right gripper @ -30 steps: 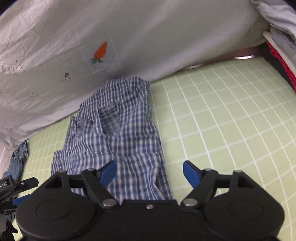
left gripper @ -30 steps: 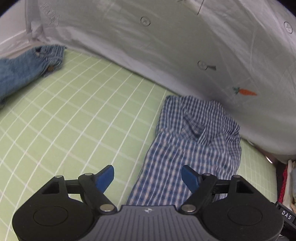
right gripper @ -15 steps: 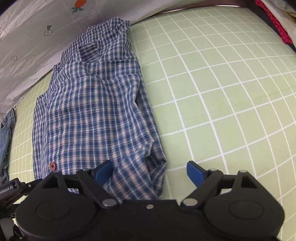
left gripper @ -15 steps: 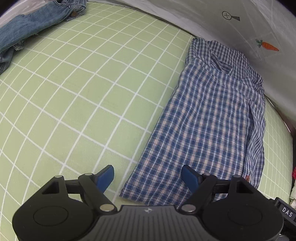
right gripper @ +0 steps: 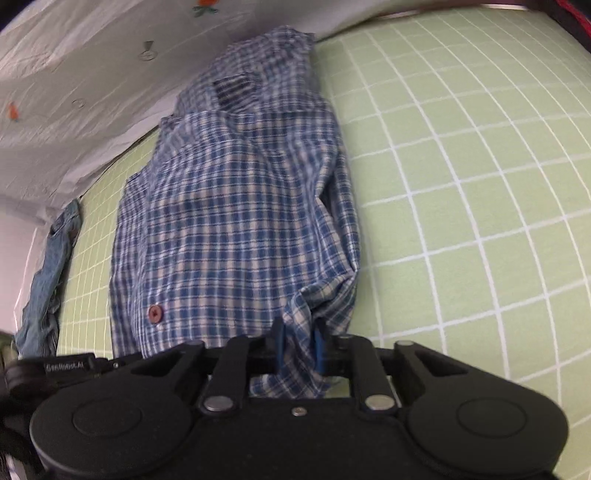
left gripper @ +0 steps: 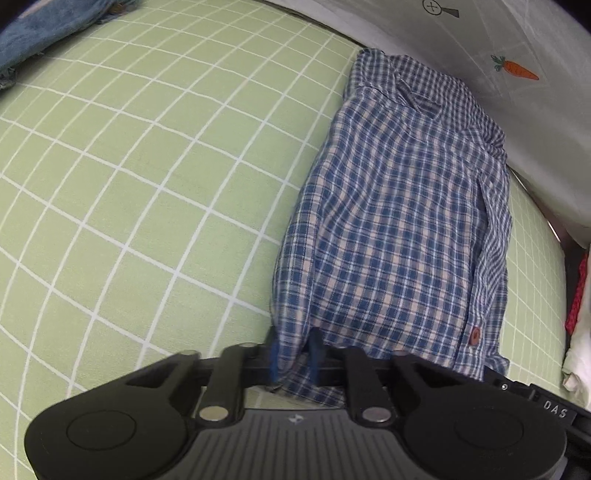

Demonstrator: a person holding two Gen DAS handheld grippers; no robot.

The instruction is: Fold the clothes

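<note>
Shirt (left gripper: 399,229) hem corners are clamped at the near edge by left tool (left gripper: 293,354) and right tool (right gripper: 298,345); both should be lifted evenly toward the far collar.

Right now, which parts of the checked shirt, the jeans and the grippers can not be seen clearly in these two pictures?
- Shirt near hem: both views, covered by the gripper bodies, so the depth of the left gripper and right gripper bite is hidden.
- Jeans: left view, cut by the top edge; right view, a thin strip at the left edge.
- Collar: right view, blurred.
- Red and white cloth: left view, cut by the right edge; unidentifiable.
</note>
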